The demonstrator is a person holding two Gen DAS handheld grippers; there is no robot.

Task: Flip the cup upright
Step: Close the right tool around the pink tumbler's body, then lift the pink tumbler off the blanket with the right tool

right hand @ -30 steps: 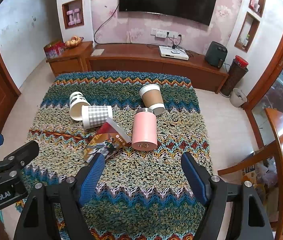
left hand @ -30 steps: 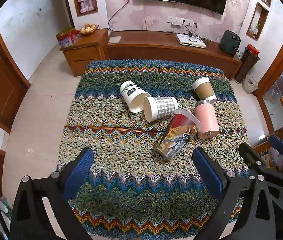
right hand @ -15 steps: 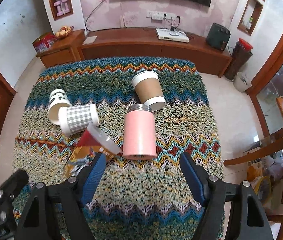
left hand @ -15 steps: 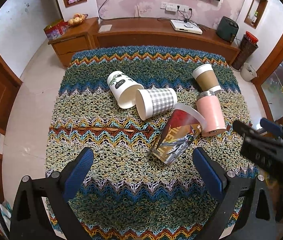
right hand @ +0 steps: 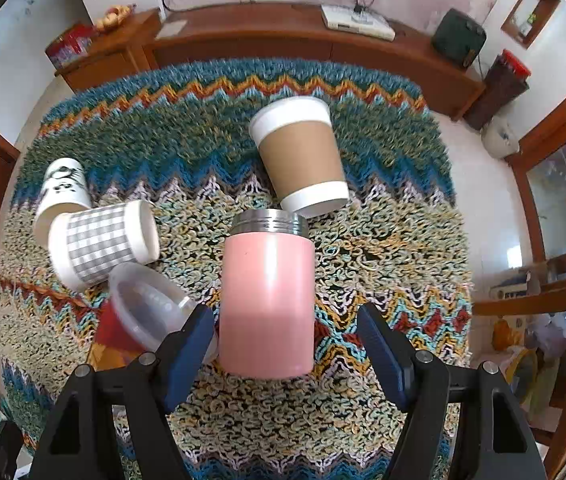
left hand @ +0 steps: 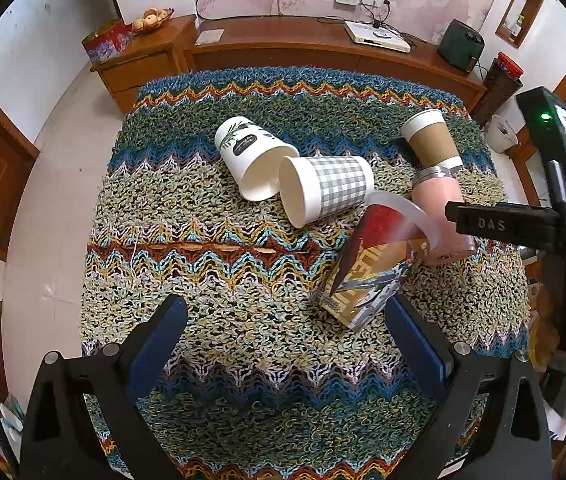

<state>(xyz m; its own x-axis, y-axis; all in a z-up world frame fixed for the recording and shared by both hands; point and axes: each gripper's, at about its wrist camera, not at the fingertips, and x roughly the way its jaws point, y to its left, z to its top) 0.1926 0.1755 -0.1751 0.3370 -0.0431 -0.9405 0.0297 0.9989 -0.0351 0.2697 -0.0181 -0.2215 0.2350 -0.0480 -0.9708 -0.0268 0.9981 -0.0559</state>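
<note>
Several cups lie on their sides on a knitted zigzag cloth (left hand: 211,276). A pink metal cup (right hand: 267,300) lies with its steel mouth pointing away; my right gripper (right hand: 287,344) is open with its fingers on either side of the cup's base end. The pink cup also shows in the left wrist view (left hand: 441,200), partly behind the right gripper's body. A brown-sleeved paper cup (right hand: 303,160), a grey checked cup (left hand: 327,190), a white cup with a leaf print (left hand: 249,156) and a red printed clear-rimmed cup (left hand: 375,264) lie around it. My left gripper (left hand: 283,344) is open above the cloth.
A wooden TV bench (left hand: 323,40) with a white box and a dark speaker stands behind the table. A low cabinet (left hand: 139,64) with a fruit bowl and a red tin is at the back left. A wooden chair (right hand: 543,304) is at the right.
My right gripper has moved forward and down onto the pink cup, which now lies between its fingers. My left gripper has moved forward a little toward the cups.
</note>
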